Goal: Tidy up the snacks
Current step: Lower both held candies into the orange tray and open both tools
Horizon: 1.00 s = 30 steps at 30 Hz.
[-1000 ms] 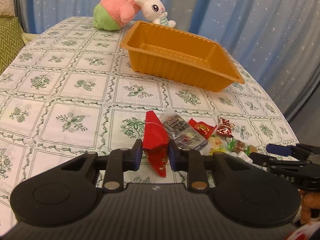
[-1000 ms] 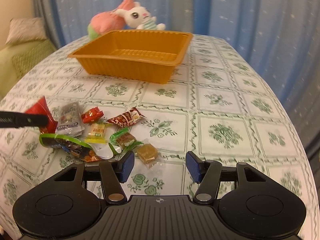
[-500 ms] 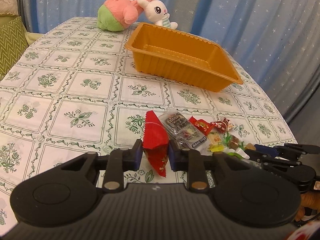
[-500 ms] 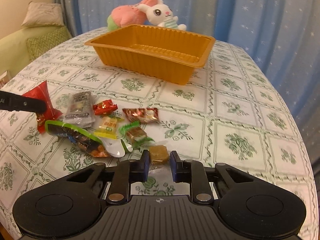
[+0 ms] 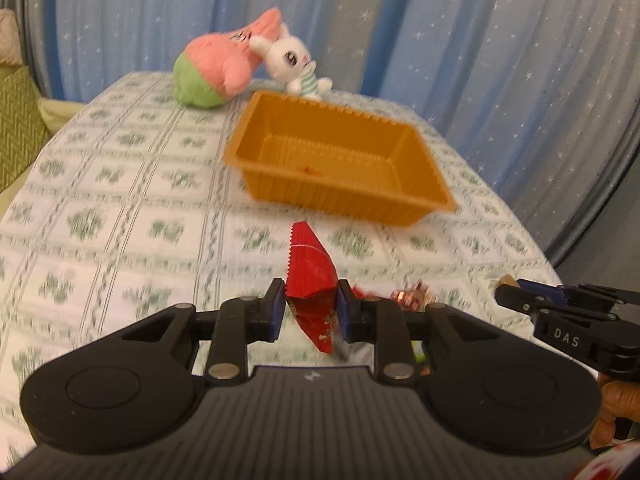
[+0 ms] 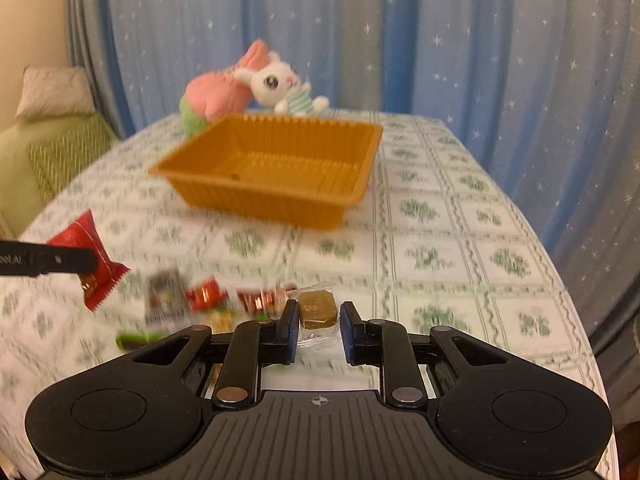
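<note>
Left gripper (image 5: 311, 307): jaws closed on a red foil snack packet (image 5: 310, 270), pinched at mid-body between the 2 blue pads (image 5: 276, 307), with its serrated top edge pointing toward the tray and its lower corner hanging below the fingers; the packet is lifted clear of the tablecloth. Right gripper (image 6: 319, 326): jaws narrowed around a brown caramel-like candy in clear wrap (image 6: 317, 311); whether both pads touch it cannot be told. Left of this candy, a blurred cluster of loose snacks (image 6: 188, 300) lies on the green-patterned tablecloth (image 6: 432, 256). Beyond both grippers, well apart from the snacks, stands an orange plastic tray (image 5: 336, 160), holding no snacks. Behind the tray sit 2 plush toys: a pink-and-green one (image 5: 216, 68) and a white rabbit (image 5: 294, 60), before a blue star-print curtain (image 5: 460, 32).
</note>
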{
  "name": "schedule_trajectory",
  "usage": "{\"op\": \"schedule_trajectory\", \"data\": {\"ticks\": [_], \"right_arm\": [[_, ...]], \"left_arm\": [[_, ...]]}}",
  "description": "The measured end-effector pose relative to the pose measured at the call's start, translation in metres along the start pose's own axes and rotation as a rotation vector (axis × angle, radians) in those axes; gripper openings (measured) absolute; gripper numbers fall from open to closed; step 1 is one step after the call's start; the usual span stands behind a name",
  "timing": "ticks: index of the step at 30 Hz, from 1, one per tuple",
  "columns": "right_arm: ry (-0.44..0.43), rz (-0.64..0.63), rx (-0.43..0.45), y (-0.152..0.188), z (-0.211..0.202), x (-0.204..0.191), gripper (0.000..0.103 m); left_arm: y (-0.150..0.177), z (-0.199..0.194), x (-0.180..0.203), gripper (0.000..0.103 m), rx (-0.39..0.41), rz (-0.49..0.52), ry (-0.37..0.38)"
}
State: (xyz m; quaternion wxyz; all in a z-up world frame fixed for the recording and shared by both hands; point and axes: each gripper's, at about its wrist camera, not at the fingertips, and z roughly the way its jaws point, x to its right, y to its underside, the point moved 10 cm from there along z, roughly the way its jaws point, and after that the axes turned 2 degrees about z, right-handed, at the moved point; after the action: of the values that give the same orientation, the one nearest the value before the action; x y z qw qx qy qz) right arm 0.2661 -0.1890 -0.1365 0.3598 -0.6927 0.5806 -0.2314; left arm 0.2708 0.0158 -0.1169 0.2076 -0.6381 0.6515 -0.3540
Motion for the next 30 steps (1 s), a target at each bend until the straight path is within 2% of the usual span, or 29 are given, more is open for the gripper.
{"op": "schedule_trajectory", "data": {"ticks": [9,16,23,30], "right_arm": [[-0.036,0.041,0.045,-0.065,0.020,-0.008,0.022],[-0.046,0.050,0.048,-0.100,0.049,-0.006,0.022],[-0.043,0.070,0.039,-0.122,0.084,0.002,0.022],[-0.046,0.124,0.005,-0.129,0.115,0.010,0.022]], "left_arm": [[-0.058,0.024,0.005,0.024,0.025,0.066,0.003],[-0.095,0.054,0.004,0.024,0.025,0.104,0.003],[-0.120,0.090,-0.005,0.024,0.011,0.127,-0.012],[-0.132,0.121,-0.011,0.024,-0.012,0.152,-0.020]]}}
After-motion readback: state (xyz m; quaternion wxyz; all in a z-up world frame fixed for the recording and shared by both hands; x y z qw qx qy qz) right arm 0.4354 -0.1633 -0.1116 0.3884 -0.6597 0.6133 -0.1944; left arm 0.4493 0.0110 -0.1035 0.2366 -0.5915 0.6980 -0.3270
